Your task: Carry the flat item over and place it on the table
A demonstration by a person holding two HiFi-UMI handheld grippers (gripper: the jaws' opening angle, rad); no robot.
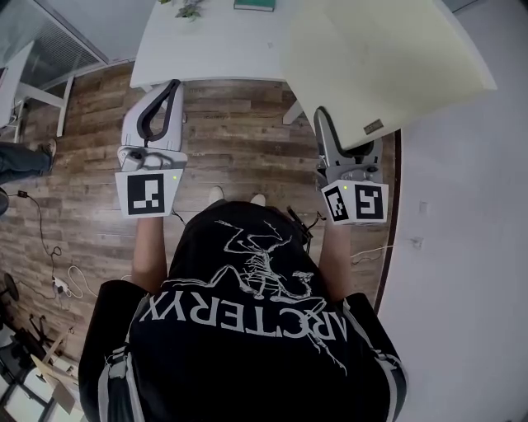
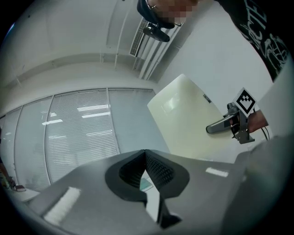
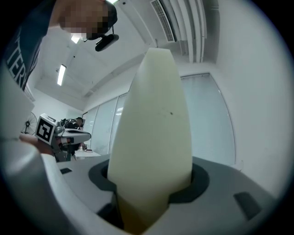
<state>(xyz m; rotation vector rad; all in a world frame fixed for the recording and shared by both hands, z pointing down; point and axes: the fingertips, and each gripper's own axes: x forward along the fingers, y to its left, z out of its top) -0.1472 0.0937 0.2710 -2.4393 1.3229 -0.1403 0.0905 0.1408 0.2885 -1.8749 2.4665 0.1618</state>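
The flat item is a large cream board [image 1: 388,58], raised tilted over the floor at the right, in front of the white table [image 1: 206,41]. My right gripper [image 1: 323,119] is shut on the board's lower edge. In the right gripper view the board [image 3: 154,128] stands up between the jaws and fills the middle. My left gripper [image 1: 173,86] hangs apart at the left, shut with nothing in it; its fingertips [image 2: 145,153] meet. From the left gripper view I see the board [image 2: 183,119] and the right gripper [image 2: 220,126] clamped on it.
A green book [image 1: 254,5] and a small plant [image 1: 190,10] lie at the table's far edge. Wooden floor [image 1: 239,140] lies under the grippers. A white wall [image 1: 462,247] runs along the right. Cables [image 1: 49,247] and another table's leg [image 1: 41,97] are at the left.
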